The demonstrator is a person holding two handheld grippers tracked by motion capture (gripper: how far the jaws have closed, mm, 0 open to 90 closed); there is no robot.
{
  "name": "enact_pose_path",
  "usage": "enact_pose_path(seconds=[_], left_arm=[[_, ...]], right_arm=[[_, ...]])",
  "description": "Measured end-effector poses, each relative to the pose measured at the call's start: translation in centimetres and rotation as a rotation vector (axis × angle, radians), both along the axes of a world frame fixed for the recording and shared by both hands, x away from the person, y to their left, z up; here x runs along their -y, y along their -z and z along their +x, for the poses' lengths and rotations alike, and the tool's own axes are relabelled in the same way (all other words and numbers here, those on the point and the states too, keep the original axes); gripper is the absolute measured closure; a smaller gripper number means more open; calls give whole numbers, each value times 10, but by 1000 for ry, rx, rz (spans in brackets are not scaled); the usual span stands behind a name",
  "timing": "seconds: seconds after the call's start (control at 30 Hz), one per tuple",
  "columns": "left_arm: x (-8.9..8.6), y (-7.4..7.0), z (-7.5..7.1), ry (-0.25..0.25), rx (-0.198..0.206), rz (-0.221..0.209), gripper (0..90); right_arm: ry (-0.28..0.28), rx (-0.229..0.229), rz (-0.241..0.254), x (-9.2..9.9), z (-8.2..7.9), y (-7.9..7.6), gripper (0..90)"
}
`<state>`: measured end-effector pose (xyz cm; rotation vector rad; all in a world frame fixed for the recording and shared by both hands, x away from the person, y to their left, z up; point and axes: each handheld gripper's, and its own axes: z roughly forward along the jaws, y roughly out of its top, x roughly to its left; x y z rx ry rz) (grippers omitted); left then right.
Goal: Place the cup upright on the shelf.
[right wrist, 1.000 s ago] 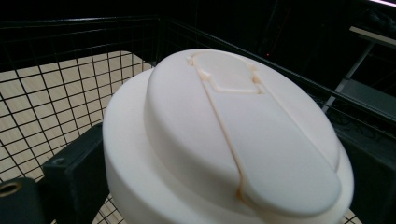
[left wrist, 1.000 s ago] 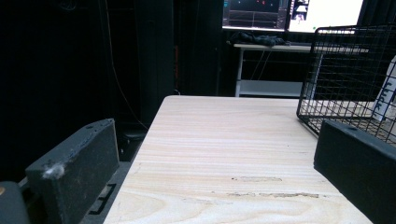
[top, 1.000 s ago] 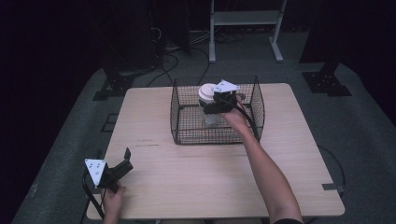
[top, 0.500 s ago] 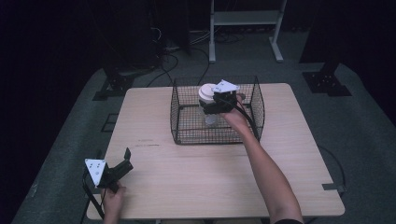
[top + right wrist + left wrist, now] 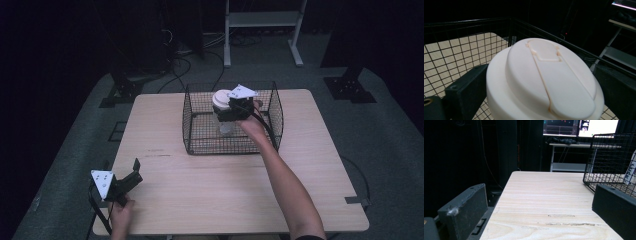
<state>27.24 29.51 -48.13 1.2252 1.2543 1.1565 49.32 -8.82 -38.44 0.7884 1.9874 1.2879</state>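
— Progress check: where does the clear jar with the white flip-top lid [image 5: 223, 102] stand?

— Inside the black wire basket [image 5: 200, 142], toward its far side, about twelve o'clock from the middle of the light wooden table [image 5: 210, 190]. The right hand-held gripper [image 5: 231, 111] is clamped on it: in the right gripper view the white lid [image 5: 544, 80] sits between the two black jaws, which press close at either flank.

— Is the jar resting on the basket floor or lifted?

— I cannot tell for certain. From the high view the lid sits about level with the basket rim, and the clear body below it reaches down toward the mesh, but contact with the bottom is hidden.

— And the other hand?

— The left hand-held gripper [image 5: 131, 172] waits at the table's near left corner, roughly seven o'clock, well apart from the basket. Its jaws stand wide with nothing between them; in the left gripper view bare table [image 5: 549, 202] shows between them and the basket's corner [image 5: 599, 165] lies off at two o'clock.

— So how far along?

— My judgement: the grasp is made. Whether the jar is going in or coming out, the pictures do not settle. What is left is either letting go and drawing the arm back, or lifting the jar clear over the rim and setting it on the table.
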Motion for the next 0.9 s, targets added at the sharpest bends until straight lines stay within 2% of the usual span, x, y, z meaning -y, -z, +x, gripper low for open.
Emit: enact_pose_path(seconds=[0.63, 0.9], left_arm=[[1, 0, 0, -4, -1, 2, 0], [0, 0, 1, -6, -3, -4, 0]], right_arm=[[6, 47, 32, 2, -7, -13, 23], [-6, 64, 74, 10, -15, -26, 23]])
